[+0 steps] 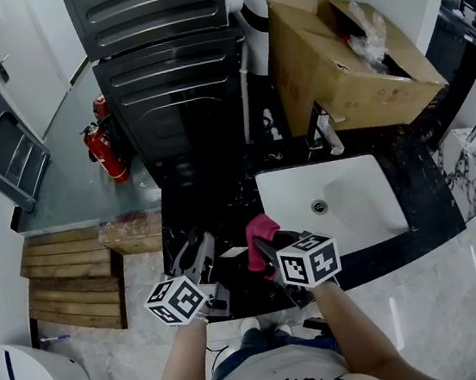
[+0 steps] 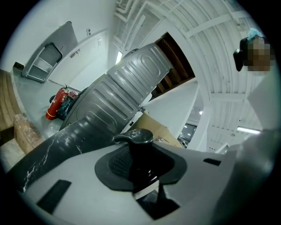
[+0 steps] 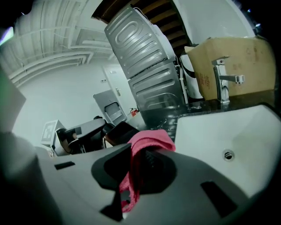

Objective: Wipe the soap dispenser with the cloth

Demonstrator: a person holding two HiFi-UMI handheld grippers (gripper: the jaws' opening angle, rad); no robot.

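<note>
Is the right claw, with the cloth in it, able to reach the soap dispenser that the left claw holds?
Probably yes. The right claw grips the pink cloth close beside the left claw, which holds the soap dispenser; nothing appears to stand between them.

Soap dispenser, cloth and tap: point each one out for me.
soap dispenser (image 2: 141, 160), left gripper view, on its dark body below the pump head.
cloth (image 3: 148, 141), right gripper view, on the pink fold at the top.
tap (image 3: 221, 83), right gripper view, on its upright stem.
</note>
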